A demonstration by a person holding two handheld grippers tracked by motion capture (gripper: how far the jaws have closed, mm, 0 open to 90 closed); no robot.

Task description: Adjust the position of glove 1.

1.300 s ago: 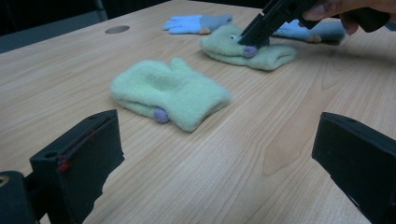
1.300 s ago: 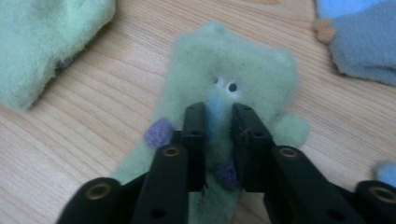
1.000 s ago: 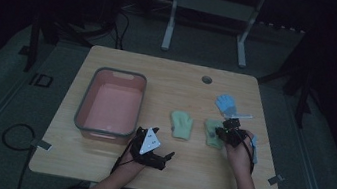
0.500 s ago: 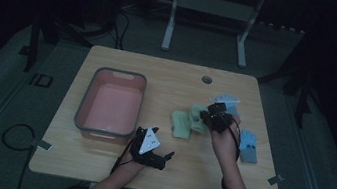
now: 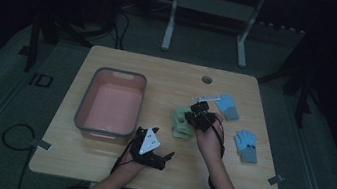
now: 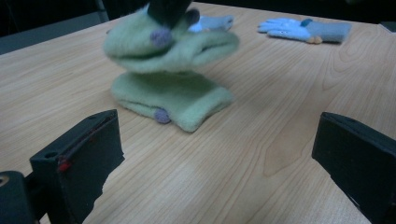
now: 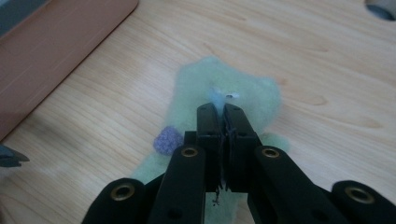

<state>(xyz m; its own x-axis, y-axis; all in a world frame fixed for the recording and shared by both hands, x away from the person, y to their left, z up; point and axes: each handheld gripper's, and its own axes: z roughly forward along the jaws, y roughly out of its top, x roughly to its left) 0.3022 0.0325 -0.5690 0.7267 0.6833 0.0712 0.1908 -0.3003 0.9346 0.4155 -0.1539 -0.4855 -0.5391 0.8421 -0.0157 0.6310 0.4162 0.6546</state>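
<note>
Two pale green gloves with purple dots are near the table's middle. One green glove [image 6: 173, 100] lies flat on the wood. The second green glove [image 6: 170, 44] hangs just over it, pinched at its top by my right gripper [image 5: 198, 110], whose jaws are shut on the fabric [image 7: 224, 88]. My left gripper [image 5: 164, 159] rests near the front edge, open, pointing at the gloves from a short distance, with nothing between its fingers [image 6: 77, 158].
A pink tray [image 5: 103, 129] with a grey rim stands left of the gloves. Two blue gloves lie to the right, one at the back [image 5: 228, 106] and one nearer [image 5: 246, 145]. A round cable hole [image 5: 207, 79] sits at the table's far side.
My right gripper has carried the green glove leftward from the right side to just above the other green glove. The left gripper has stayed put.
</note>
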